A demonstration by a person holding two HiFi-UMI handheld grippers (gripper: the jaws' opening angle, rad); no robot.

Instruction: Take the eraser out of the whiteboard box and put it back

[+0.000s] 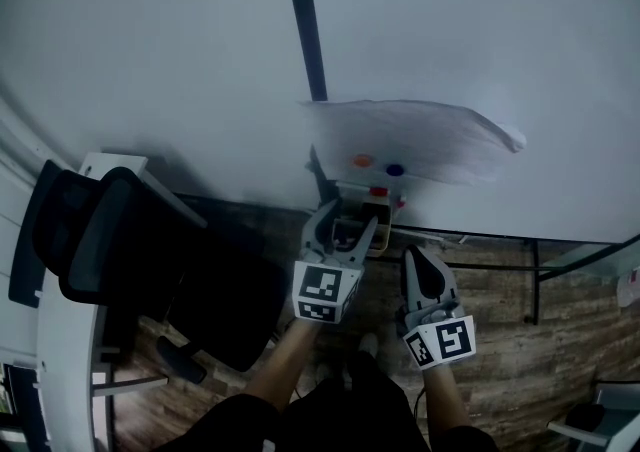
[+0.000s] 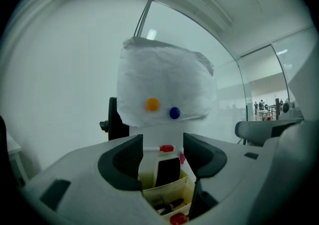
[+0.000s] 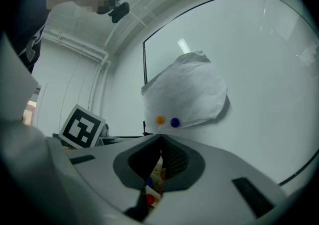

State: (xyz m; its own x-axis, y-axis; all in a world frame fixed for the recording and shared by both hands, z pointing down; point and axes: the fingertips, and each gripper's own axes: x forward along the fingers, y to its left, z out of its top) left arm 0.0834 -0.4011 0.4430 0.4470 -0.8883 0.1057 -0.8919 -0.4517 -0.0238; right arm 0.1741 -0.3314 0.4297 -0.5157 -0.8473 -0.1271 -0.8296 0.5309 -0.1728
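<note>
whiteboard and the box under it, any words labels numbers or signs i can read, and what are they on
No readable text anywhere in these views.
Paper sheet on the whiteboard: looks blank.
Box: no label can be made out.
Left gripper and right gripper: black-and-white square marker patterns only, no letters or numbers.

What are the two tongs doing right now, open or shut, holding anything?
Left tongs: open, holding nothing; the eraser sits in the box ahead.
Right tongs: shut, holding nothing.
</note>
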